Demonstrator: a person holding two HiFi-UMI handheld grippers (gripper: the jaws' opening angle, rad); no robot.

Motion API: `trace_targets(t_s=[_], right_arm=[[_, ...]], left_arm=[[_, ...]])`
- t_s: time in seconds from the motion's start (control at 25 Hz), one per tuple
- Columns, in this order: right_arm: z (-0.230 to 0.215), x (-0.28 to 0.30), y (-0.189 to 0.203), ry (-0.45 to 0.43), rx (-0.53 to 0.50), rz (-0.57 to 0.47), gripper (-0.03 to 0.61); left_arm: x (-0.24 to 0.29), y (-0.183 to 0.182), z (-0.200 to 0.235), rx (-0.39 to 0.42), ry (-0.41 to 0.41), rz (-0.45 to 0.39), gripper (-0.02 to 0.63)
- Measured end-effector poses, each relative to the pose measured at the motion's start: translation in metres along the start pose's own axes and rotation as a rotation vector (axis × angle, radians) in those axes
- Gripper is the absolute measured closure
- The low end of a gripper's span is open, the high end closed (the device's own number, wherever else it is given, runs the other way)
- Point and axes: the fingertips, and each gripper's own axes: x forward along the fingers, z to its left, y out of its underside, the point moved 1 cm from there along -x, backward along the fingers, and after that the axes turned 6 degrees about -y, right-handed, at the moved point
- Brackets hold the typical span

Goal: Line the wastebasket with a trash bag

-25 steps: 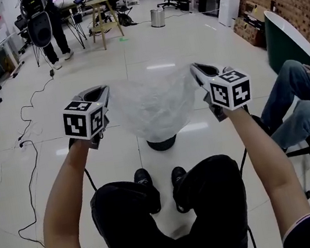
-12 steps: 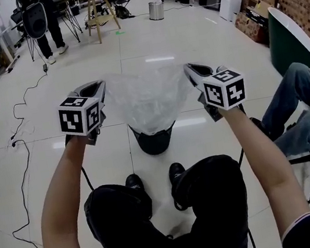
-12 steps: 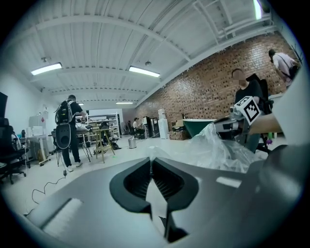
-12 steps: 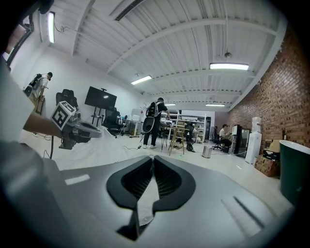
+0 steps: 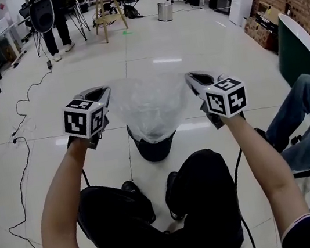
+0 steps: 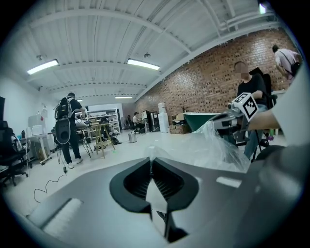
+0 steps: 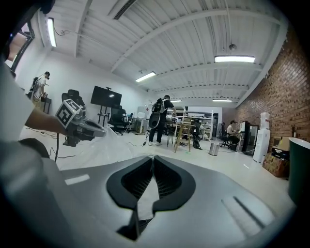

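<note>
A clear plastic trash bag hangs stretched between my two grippers, its bottom sagging into the mouth of a small black wastebasket on the floor in front of my feet. My left gripper is shut on the bag's left rim, and the film runs off from its closed jaws toward the other gripper. My right gripper is shut on the right rim, with the film trailing to the left. Both grippers are at about the same height, above and to either side of the basket.
A seated person's legs in jeans are close on the right, beside a dark green tub. Cables trail over the tiled floor at the left. Farther off stand a wooden stool, a metal bin and a standing person.
Both grippers have come down with the bag held between them. The bag's bottom now reaches the basket, which shows more fully under it.
</note>
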Motion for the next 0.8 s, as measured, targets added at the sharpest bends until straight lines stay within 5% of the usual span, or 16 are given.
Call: trace_targets(t_s=[0.8], right_arm=[[0.001, 0.002, 0.004, -0.027, 0.017, 0.0, 0.577]], left_arm=[[-0.003, 0.005, -0.001, -0.005, 0.0, 0.051, 0.603]])
